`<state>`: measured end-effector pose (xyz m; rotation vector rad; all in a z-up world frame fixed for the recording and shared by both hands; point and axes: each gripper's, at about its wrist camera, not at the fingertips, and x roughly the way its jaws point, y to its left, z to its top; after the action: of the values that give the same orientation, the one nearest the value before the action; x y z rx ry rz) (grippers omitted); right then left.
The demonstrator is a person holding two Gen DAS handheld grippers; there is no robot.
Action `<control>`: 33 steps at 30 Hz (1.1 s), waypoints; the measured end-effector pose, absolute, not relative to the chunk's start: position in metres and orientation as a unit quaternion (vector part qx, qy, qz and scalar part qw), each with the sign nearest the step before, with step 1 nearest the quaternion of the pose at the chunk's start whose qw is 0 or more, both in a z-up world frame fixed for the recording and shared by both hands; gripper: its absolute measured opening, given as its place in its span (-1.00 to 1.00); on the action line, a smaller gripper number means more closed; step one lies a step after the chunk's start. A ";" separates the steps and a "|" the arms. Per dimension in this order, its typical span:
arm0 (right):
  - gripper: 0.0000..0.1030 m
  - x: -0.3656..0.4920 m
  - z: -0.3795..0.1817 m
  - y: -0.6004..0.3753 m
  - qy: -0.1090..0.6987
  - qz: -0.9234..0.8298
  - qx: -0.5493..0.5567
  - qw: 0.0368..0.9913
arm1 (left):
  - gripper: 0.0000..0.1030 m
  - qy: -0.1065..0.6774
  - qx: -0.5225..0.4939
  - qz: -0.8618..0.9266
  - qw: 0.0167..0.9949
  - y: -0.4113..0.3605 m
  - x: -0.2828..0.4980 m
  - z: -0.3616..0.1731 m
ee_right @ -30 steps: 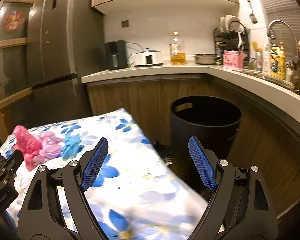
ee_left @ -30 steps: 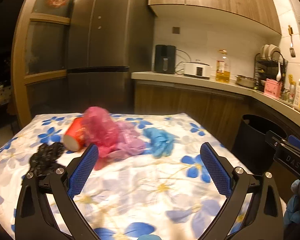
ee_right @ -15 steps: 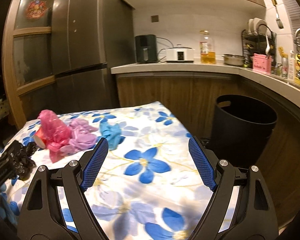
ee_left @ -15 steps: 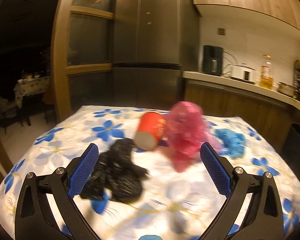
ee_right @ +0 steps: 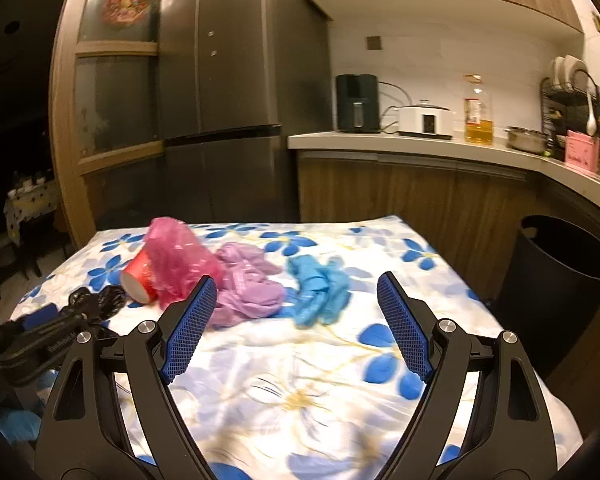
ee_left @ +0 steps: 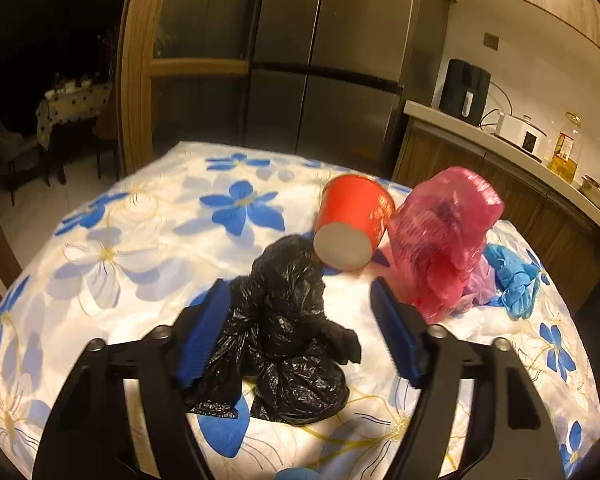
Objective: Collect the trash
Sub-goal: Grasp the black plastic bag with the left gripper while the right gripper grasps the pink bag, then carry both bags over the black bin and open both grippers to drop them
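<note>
Left wrist view: the left gripper (ee_left: 300, 332) has its jaws closing around a crumpled black plastic bag (ee_left: 288, 344) lying on the flower-print worktop (ee_left: 140, 240). The bag sits between the blue pads; the left pad (ee_left: 204, 336) is against its edge, the right one stands apart from it. Its long axis runs away from the camera, toward a red paper cup (ee_left: 352, 224) tipped on its side, white base facing the camera. Just right of the cup stands a pink plastic bag (ee_left: 444, 240), with blue gloves (ee_left: 512, 280) beyond.

Right wrist view: the right gripper (ee_right: 296, 320) has its jaws spread, nothing between them — a crumpled purple bag (ee_right: 248, 284) and the blue gloves (ee_right: 320, 288) lie ahead on the worktop. A black bin (ee_right: 560, 292) stands at the right, beside the worktop.
</note>
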<state>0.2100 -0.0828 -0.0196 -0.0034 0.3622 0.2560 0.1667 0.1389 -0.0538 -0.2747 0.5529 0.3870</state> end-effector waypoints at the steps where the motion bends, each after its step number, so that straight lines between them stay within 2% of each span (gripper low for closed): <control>1: 0.58 0.211 -0.020 -0.077 0.180 0.132 -0.004 0.975 | 0.19 0.276 -0.139 0.188 0.932 0.141 0.168 -0.056; 2: 0.58 0.212 -0.021 -0.072 0.180 0.137 -0.006 0.974 | 0.06 0.281 -0.144 0.187 0.930 0.143 0.169 -0.058; 3: 0.58 0.215 -0.021 -0.065 0.181 0.144 -0.008 0.973 | -0.16 0.288 -0.150 0.185 0.928 0.147 0.170 -0.061; 5: 0.58 0.218 -0.022 -0.056 0.183 0.154 -0.011 0.971 | -0.25 0.294 -0.159 0.178 0.926 0.150 0.171 -0.065; 7: 0.58 0.222 -0.024 -0.043 0.184 0.166 -0.017 0.969 | -0.45 0.291 -0.167 0.167 0.927 0.152 0.169 -0.066; 8: 0.58 0.224 -0.025 -0.036 0.184 0.171 -0.021 0.968 | -0.62 0.288 -0.169 0.161 0.929 0.152 0.168 -0.066; 19: 0.57 0.254 -0.030 0.008 0.186 0.197 -0.035 0.962 | -0.66 0.232 -0.179 0.140 0.946 0.153 0.126 -0.045; 22: 0.48 0.261 -0.030 0.016 0.187 0.200 -0.035 0.961 | -0.66 0.225 -0.175 0.134 0.949 0.153 0.119 -0.041; 25: 0.15 0.268 -0.032 0.022 0.193 0.201 -0.042 0.960 | -0.66 0.219 -0.174 0.131 0.951 0.155 0.117 -0.038; 27: -0.37 0.270 -0.036 0.025 0.201 0.201 -0.053 0.957 | -0.66 0.216 -0.174 0.129 0.952 0.156 0.117 -0.036; 29: -0.60 0.269 -0.039 0.023 0.207 0.206 -0.053 0.955 | -0.66 0.215 -0.175 0.128 0.952 0.157 0.117 -0.035; 30: -0.71 0.268 -0.040 0.022 0.207 0.206 -0.053 0.955 | -0.66 0.215 -0.175 0.127 0.952 0.157 0.117 -0.036; 33: -0.78 0.261 -0.038 0.010 0.208 0.208 -0.039 0.955 | -0.66 0.215 -0.174 0.125 0.953 0.155 0.117 -0.035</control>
<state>0.2610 0.0099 -0.0378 -0.0796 0.4219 0.4230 0.1166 0.1553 -0.0355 -0.3537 0.4375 0.2542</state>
